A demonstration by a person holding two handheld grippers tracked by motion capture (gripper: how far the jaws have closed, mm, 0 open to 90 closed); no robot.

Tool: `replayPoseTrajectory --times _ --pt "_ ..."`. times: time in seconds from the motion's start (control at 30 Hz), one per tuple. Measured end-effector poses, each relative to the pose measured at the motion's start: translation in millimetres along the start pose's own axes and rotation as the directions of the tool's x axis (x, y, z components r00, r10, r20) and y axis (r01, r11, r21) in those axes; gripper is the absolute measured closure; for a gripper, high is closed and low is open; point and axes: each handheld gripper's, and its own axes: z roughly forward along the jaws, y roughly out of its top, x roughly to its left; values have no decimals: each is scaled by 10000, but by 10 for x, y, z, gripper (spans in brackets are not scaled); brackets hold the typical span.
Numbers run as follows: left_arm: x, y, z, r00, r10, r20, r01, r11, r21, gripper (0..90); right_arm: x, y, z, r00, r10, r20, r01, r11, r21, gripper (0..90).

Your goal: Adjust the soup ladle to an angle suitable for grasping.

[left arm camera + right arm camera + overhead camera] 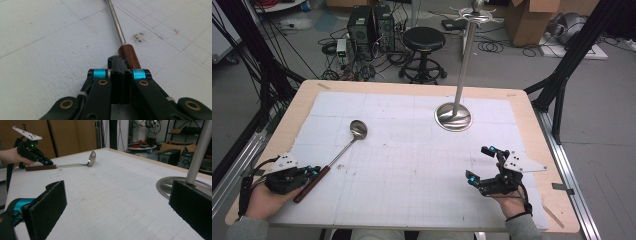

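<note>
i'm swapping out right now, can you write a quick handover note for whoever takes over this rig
Left tool: jaws shut, resting against the wooden handle end of the ladle; whether it really grips the handle cannot be told.
Right tool: open and empty, held over the near right part of the table, apart from everything.
Ladle: lying flat on the white mat, bowl pointing toward the far side, handle toward the left hand.
Hanging stand: upright at the far right of the mat, nothing hanging on its top hooks.
Done: left tool brought to the ladle handle.
Left, probably: lift the ladle and hang it on the stand.
</note>
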Motion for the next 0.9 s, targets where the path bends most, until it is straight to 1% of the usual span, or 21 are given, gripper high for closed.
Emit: replayPoseTrajectory --times 0.17,0.23,0.3,0.37,0.43,0.47,0.6,0.63,0.73,0.83,0.9 --pt "-8 2 -1 9999 -135 21 135 9999 52 897 -2 -2 5 10000 -33 -30 33 10000 0 2" --pt "-8 2 -2 9998 -188 15 188 9998 69 898 3 -3 4 10000 25 -61 -24 10000 73 2" --pt "-12 2 -1 9997 -246 46 246 9997 76 898 1 -2 4 10000 6 -58 -6 10000 22 2" --pt "-32 5 4 9995 -254 177 252 9996 89 898 -2 -2 4 10000 -30 -48 30 10000 7 2" --pt "-65 14 17 9992 -116 371 112 9999 108 897 3 -3 3 10000 33 -64 -32 10000 64 2" --pt "-82 18 23 9990 -122 427 117 9999 122 898 3 -4 4 10000 17 -76 -16 10000 84 2" --pt "-152 49 58 9975 77 700 -91 9997 207 898 1 -5 8 10000 -12 -52 12 10000 63 2" --pt "-180 62 76 9966 100 823 -118 9997 220 897 1 -5 8 10000 -9 -54 10 10000 63 2" --pt "-220 81 102 9955 127 944 -152 9995 265 897 2 -5 9 10000 -9 -65 10 10000 80 2" --pt "-246 96 126 9942 18 1073 -53 9995 320 897 4 -9 11 9999 30 -111 -29 9999 105 2" --pt "-273 114 148 9937 -8 1117 -31 9994 351 897 1 -13 18 9999 -61 -136 62 10000 77 2"
